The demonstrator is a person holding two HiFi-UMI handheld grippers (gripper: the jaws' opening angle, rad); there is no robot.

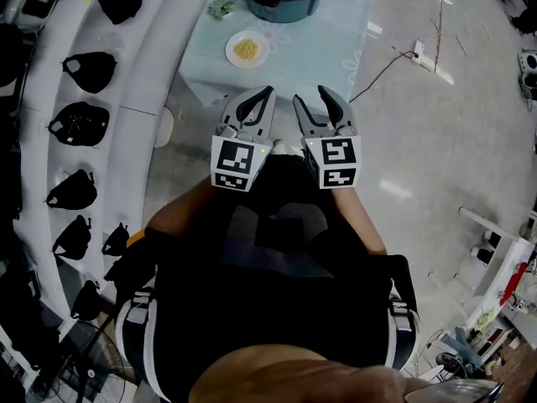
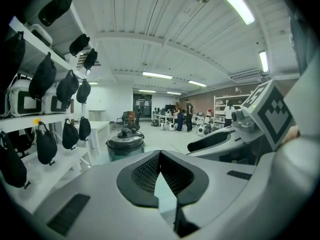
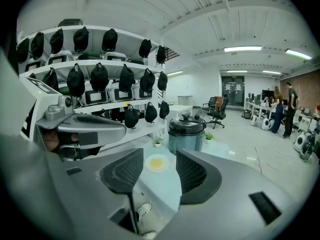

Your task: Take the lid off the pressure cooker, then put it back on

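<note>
Head view puts my two grippers close to my body, side by side. My left gripper (image 1: 268, 92) has its jaws pressed together with nothing in them. My right gripper (image 1: 310, 96) has its jaws apart, and it is empty too. Their pads (image 3: 192, 171) are black with a bumpy grid, good for gripping.

Past them is a small table (image 1: 336, 32) with a pale, smooth top. On the near part sits a round white plate (image 1: 247, 49) with something yellow on it.

At the far end stands the pressure cooker (image 3: 186, 143), well apart from both grippers. It is round like a fat drum, with shiny blue-grey sides. The lid (image 3: 186, 125) is on it, dark and domed, with a black knob (image 3: 186, 117) in the middle.

I think the lid is hard, heavy and smooth, so it could slip. The knob looks like the best place to grab. I guess the lid must be turned before it lifts.
</note>
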